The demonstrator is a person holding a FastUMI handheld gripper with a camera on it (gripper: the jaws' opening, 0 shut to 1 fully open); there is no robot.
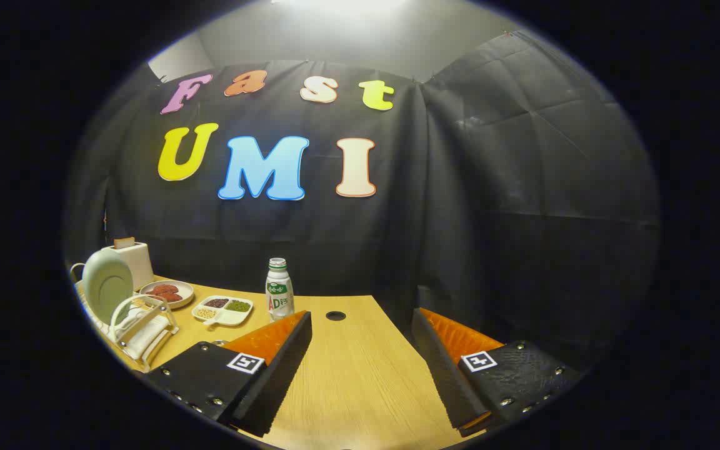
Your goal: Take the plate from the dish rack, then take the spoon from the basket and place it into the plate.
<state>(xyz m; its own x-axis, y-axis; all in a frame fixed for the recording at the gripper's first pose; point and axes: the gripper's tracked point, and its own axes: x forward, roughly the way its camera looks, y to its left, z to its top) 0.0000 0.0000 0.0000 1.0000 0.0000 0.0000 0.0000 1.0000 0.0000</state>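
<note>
Hovering over the bench [360, 375], the gripper [363, 325] had its fingers spread and empty (step 1 pending); next it needed to reach the plate [107, 284] upright in the dish rack [141, 331].

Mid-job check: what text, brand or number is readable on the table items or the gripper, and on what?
White plastic bottle with green cap: printed label, too small and blurred to read.
Gripper, jaws open over the wooden table: square black-and-white markers, patterns, no words.
No other table item shows text.
</note>
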